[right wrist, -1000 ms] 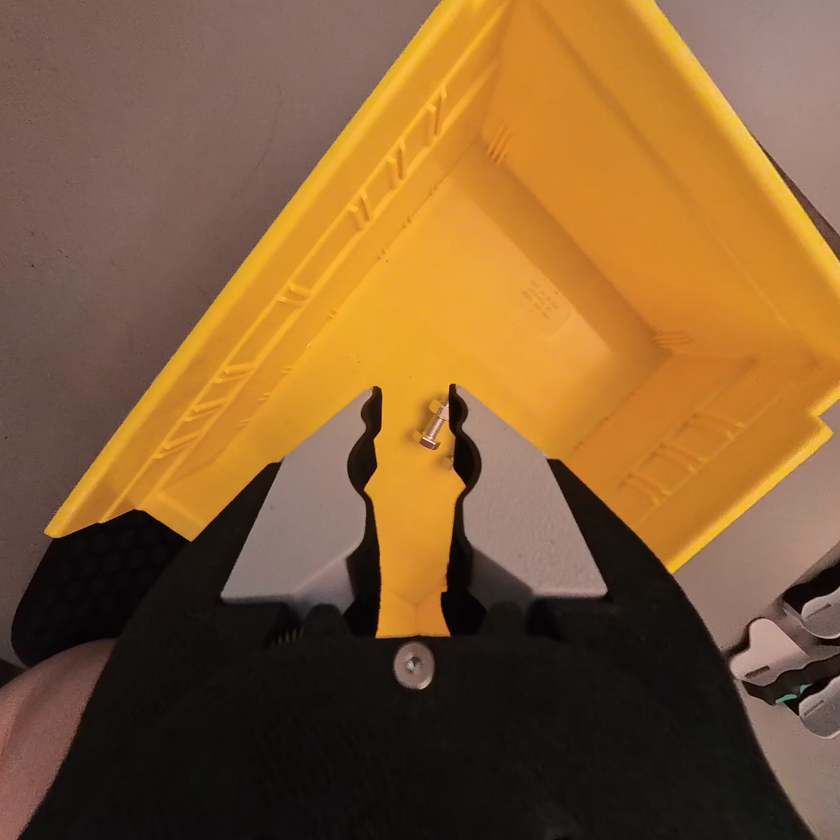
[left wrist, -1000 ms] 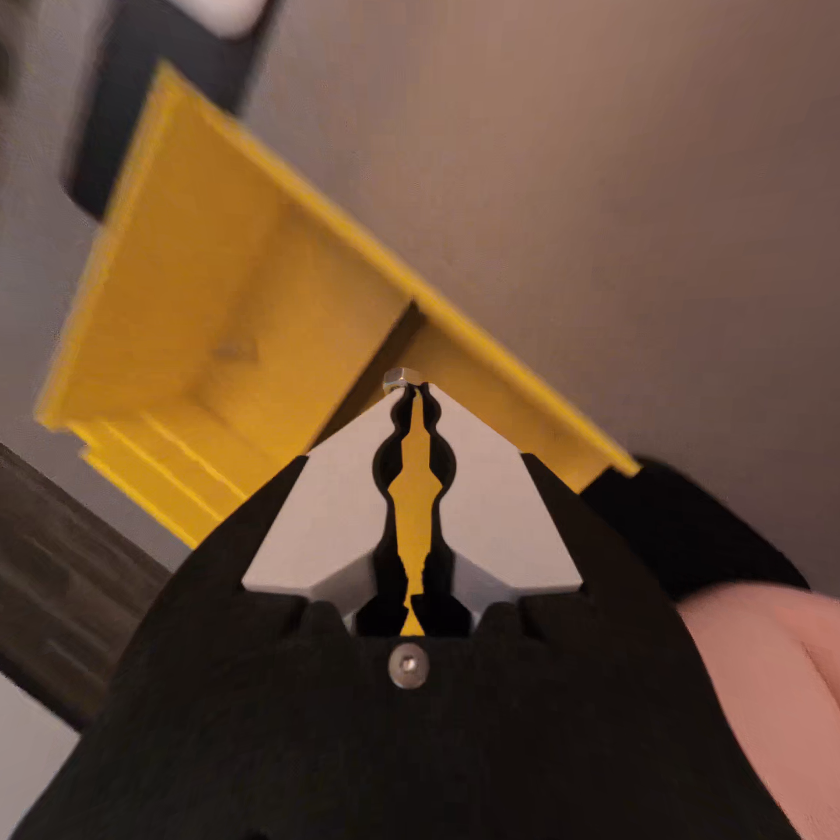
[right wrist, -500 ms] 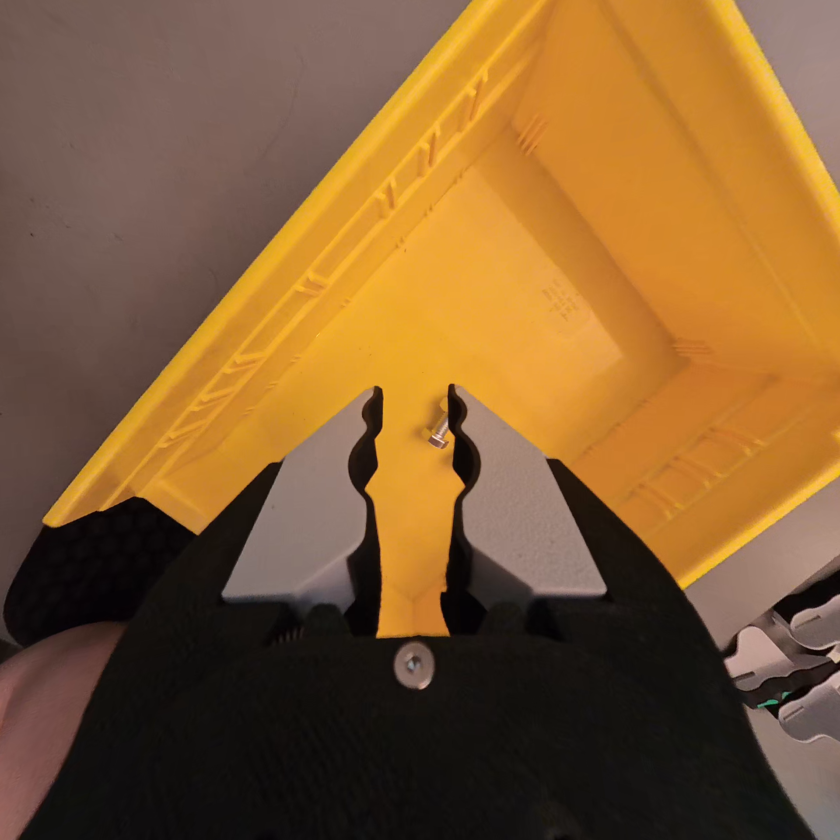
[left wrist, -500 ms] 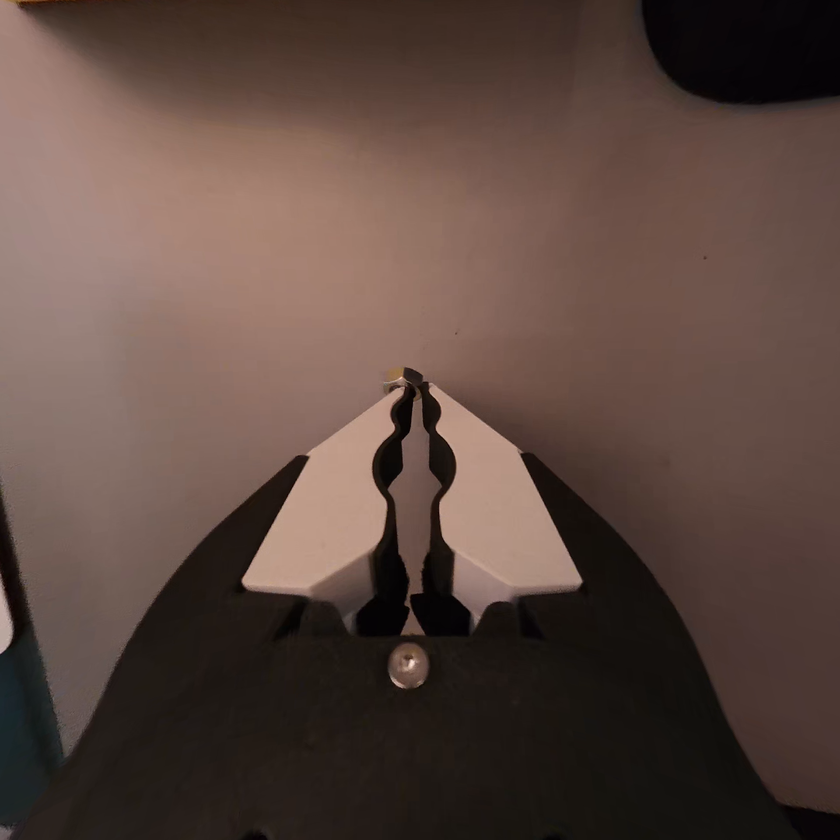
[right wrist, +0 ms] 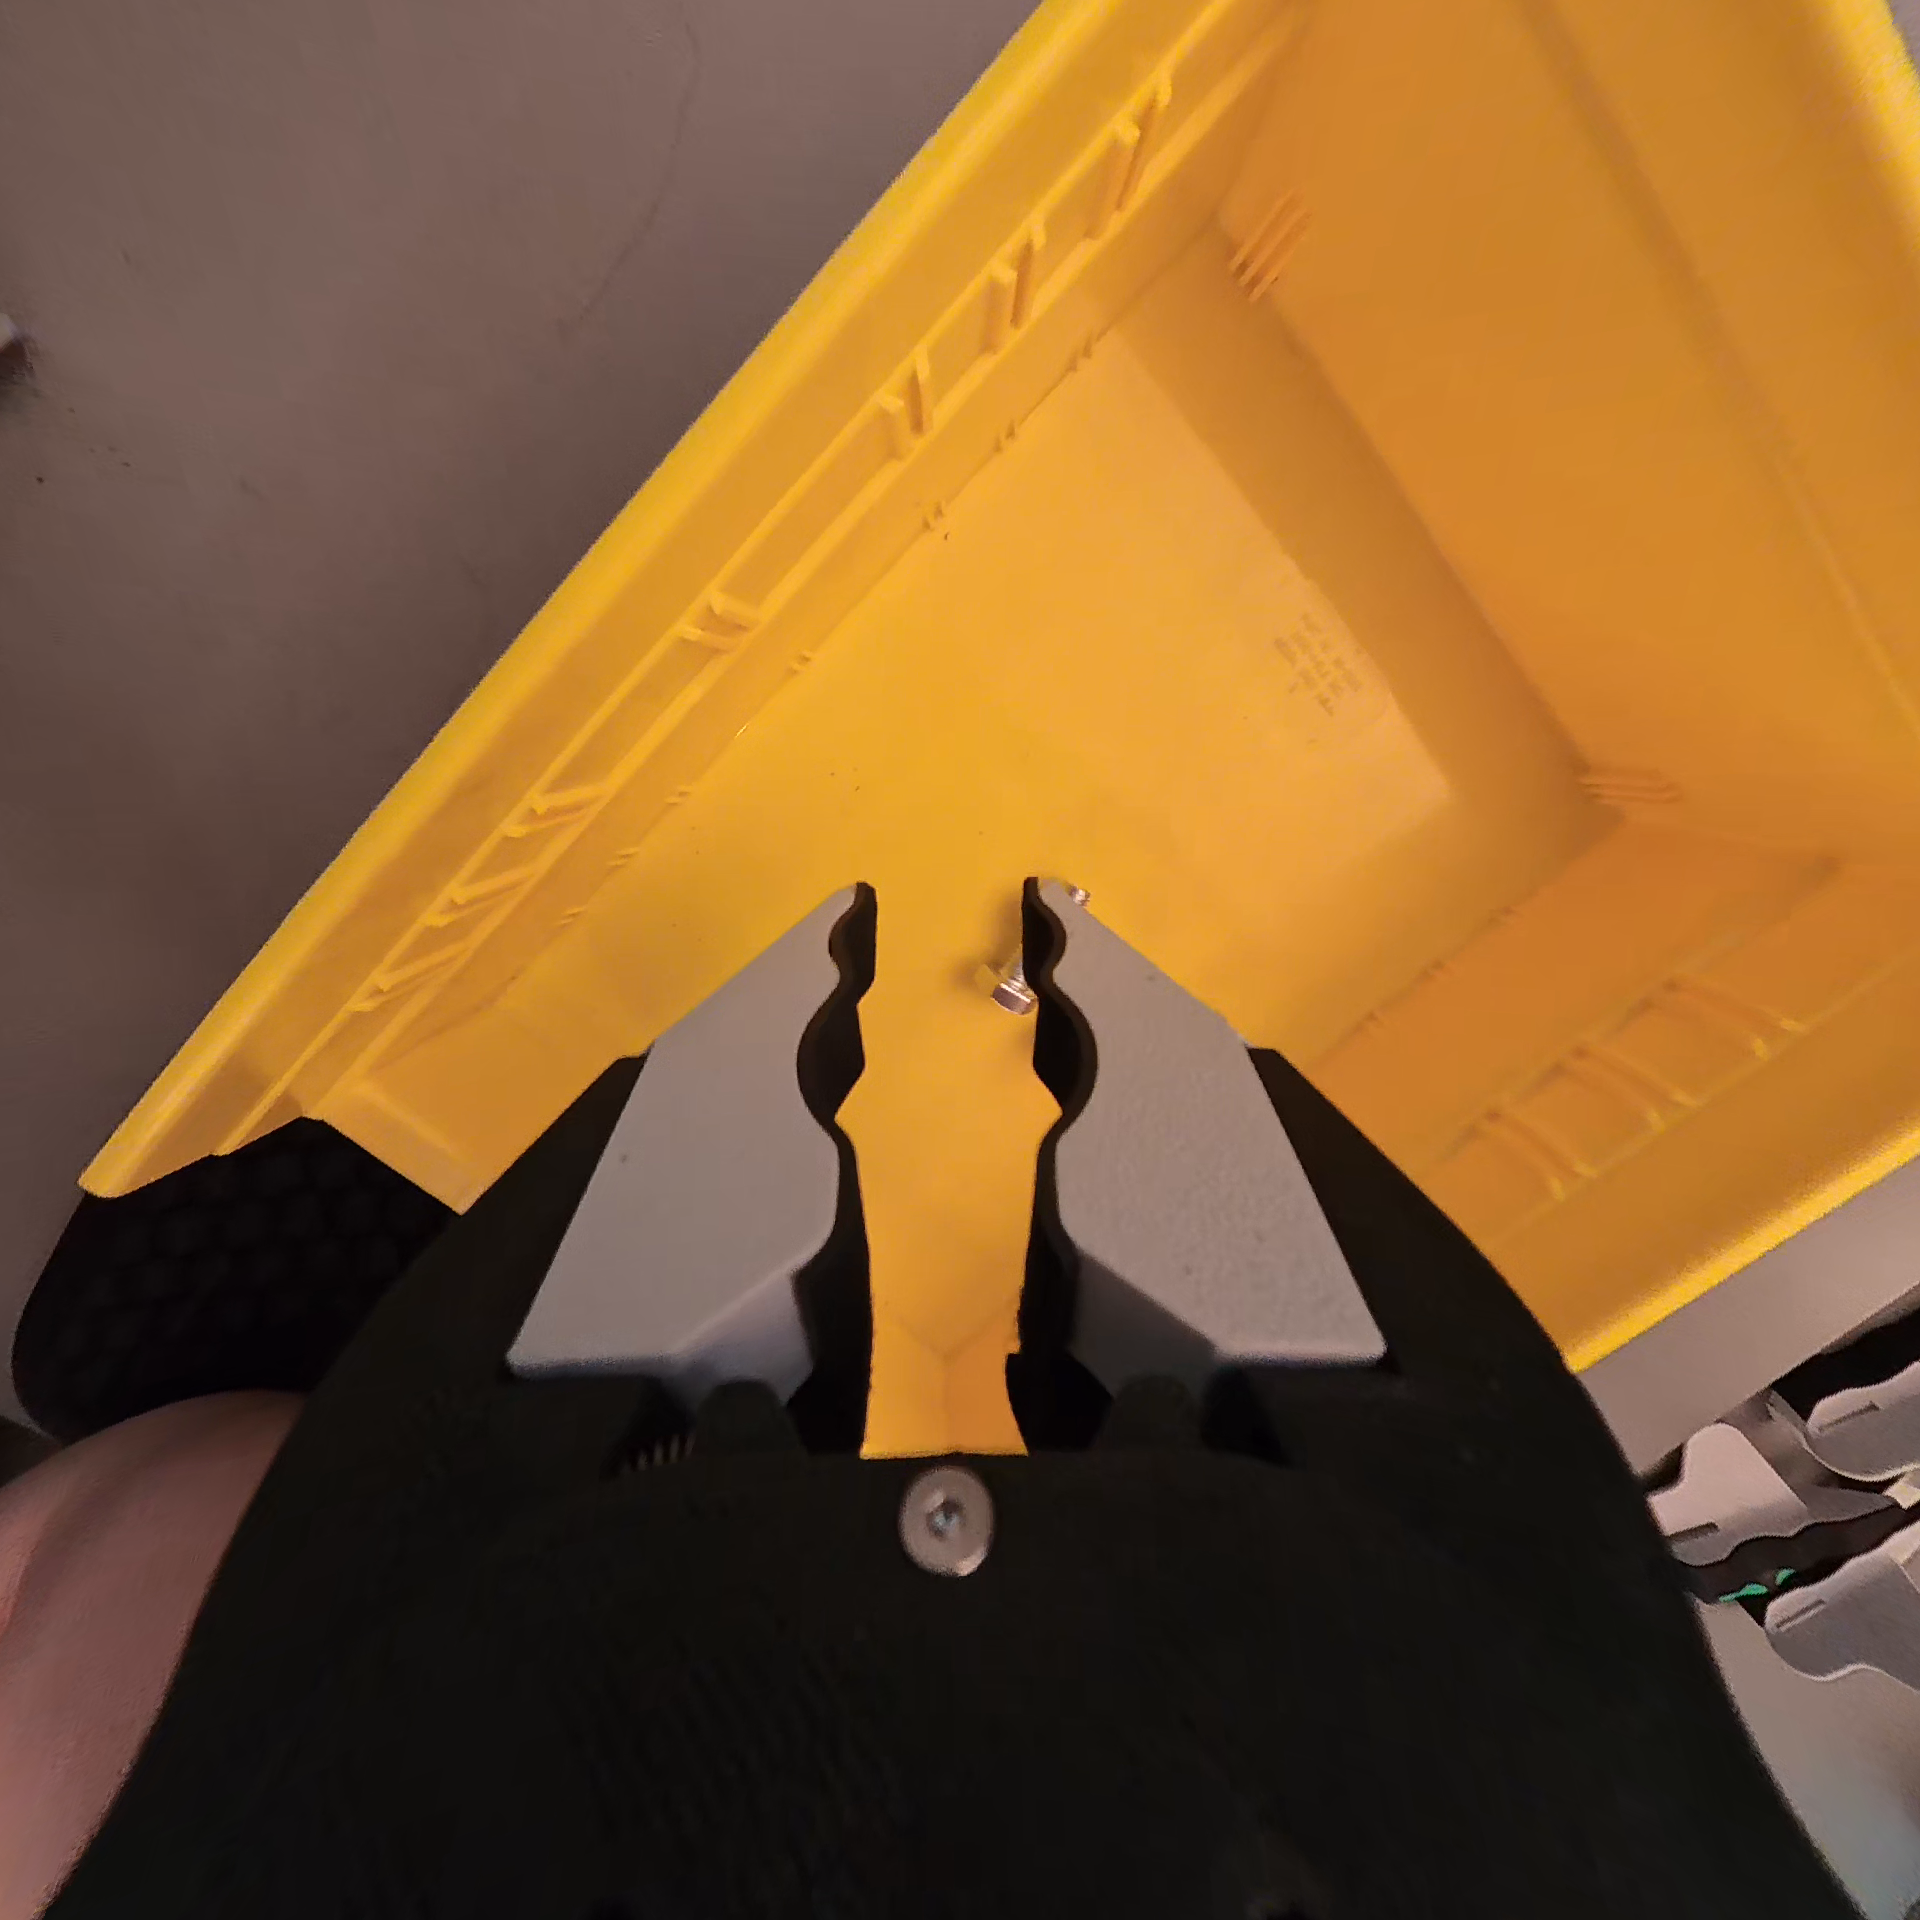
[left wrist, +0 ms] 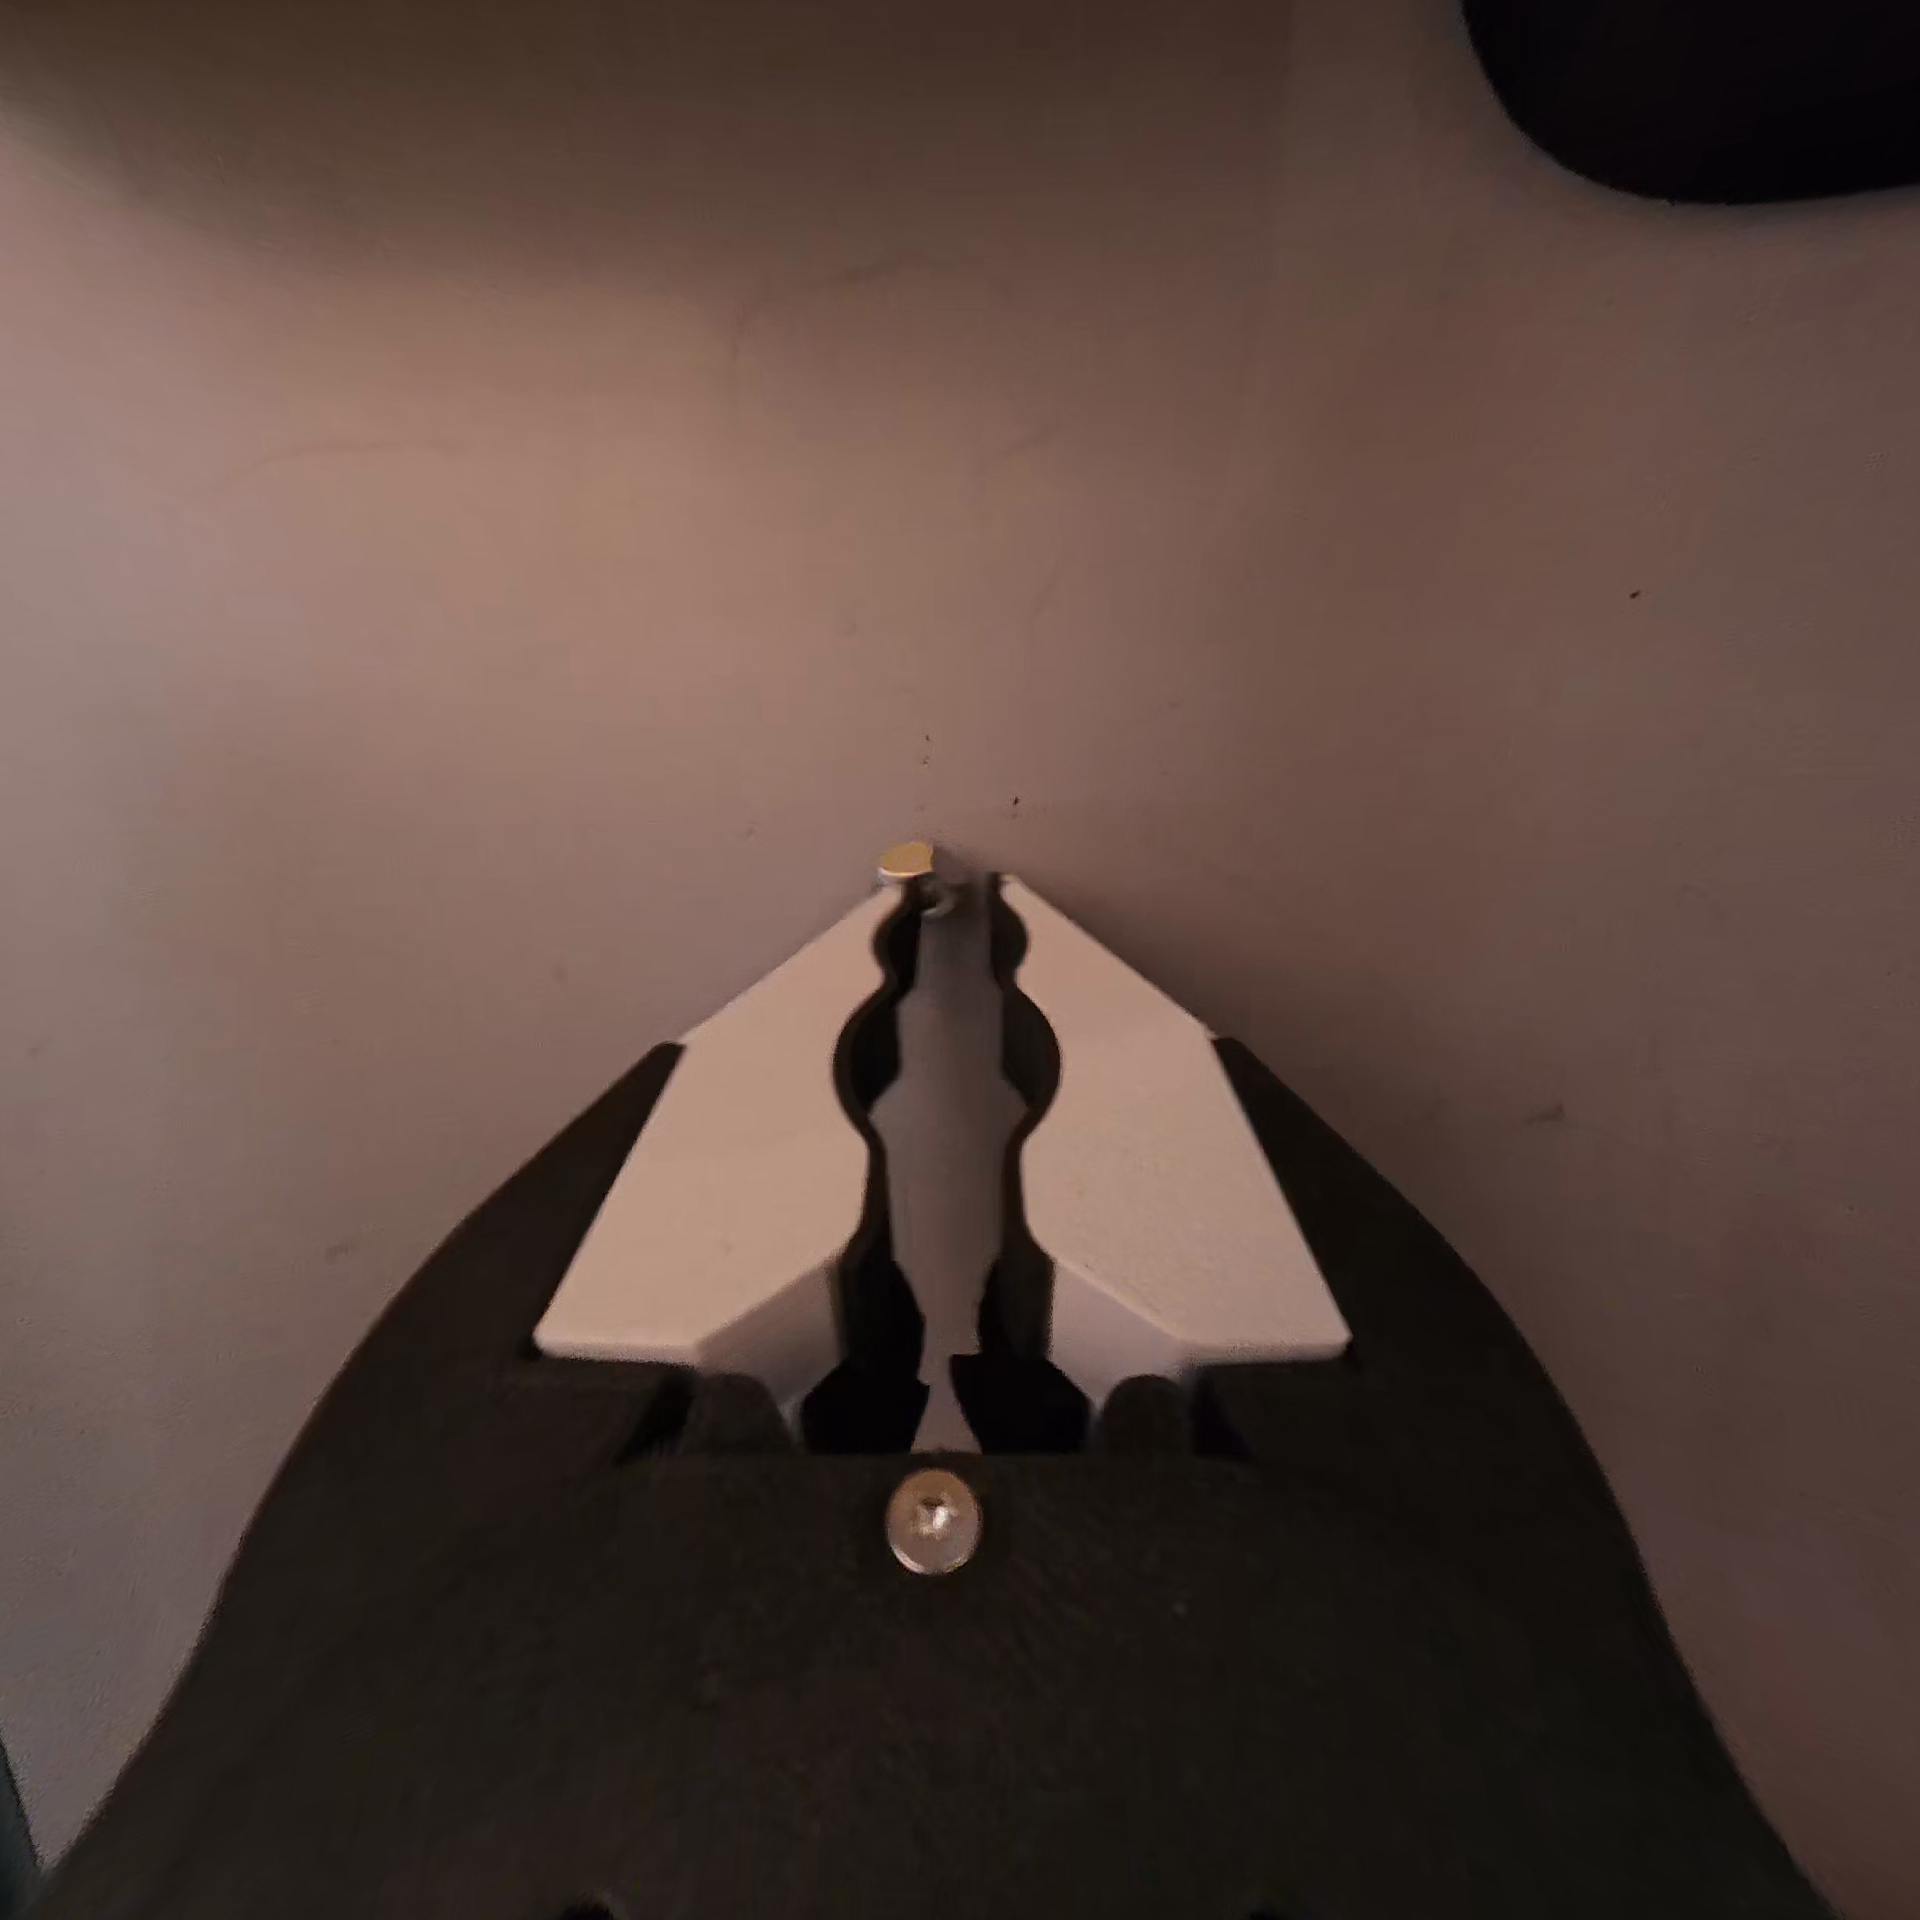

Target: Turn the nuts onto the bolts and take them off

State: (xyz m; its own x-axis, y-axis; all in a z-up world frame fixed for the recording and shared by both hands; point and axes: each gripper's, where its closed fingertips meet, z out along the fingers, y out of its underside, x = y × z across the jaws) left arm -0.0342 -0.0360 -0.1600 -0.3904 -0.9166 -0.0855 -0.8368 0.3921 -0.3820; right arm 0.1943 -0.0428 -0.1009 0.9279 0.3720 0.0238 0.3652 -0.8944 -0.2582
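In the left wrist view my left gripper point(left wrist: 943, 891) is low over the grey table point(left wrist: 623, 520), jaws a little apart. A small metal piece point(left wrist: 904, 862), nut or bolt head, sits at the left fingertip point(left wrist: 883, 914) with a tiny ring point(left wrist: 940, 909) beside it; neither touches the right finger. In the right wrist view my right gripper point(right wrist: 943, 894) is open over the floor of the yellow bin point(right wrist: 727, 644). A small bolt point(right wrist: 1003, 987) lies on the bin floor between the fingers, close to the right one. Another small metal piece point(right wrist: 1078, 894) lies just past the right fingertip.
A black rounded object point(left wrist: 1714, 94) is at the top right of the left wrist view. A black honeycomb-textured pad point(right wrist: 187, 1278) lies under the bin's near corner, with a hand point(right wrist: 94, 1538) beside it. Grey clips point(right wrist: 1818, 1507) lie right of the bin. About 25 cm separates my left fingertips from my right.
My left gripper swung away from the yellow bin to bare table, then its jaws parted slightly off the small metal piece. My right gripper moved forward, so the bolt sits deeper between its fingers.
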